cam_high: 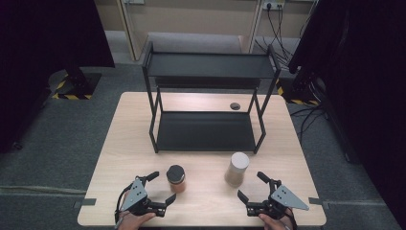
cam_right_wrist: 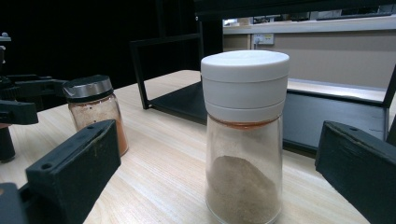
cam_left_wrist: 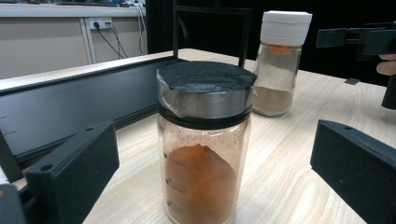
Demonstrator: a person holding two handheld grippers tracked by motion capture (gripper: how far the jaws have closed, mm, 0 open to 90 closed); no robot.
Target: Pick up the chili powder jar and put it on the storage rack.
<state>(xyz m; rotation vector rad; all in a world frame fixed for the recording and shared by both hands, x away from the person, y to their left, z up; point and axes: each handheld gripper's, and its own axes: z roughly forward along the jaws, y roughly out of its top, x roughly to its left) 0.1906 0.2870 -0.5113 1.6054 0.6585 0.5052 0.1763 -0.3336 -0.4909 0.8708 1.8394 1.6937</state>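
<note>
On the pale wooden table (cam_high: 119,143), before a black two-tier rack (cam_high: 206,129), two part-filled glass spice jars, black-lidded (cam_high: 175,178) and white-capped (cam_high: 236,168), are flanked by wide-open left (cam_high: 160,188) and right (cam_high: 250,187) grippers; smooth, rigid, likely slippery, they seem best gripped mid-body.

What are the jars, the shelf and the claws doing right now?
Dark-lid jar: upright, lid on, part full of orange powder.
White-cap jar: upright, capped, part full of tan powder.
Shelf: upright, both levels bare.
Left claw: open, beside dark-lid jar.
Right claw: open, beside white-cap jar.
</note>
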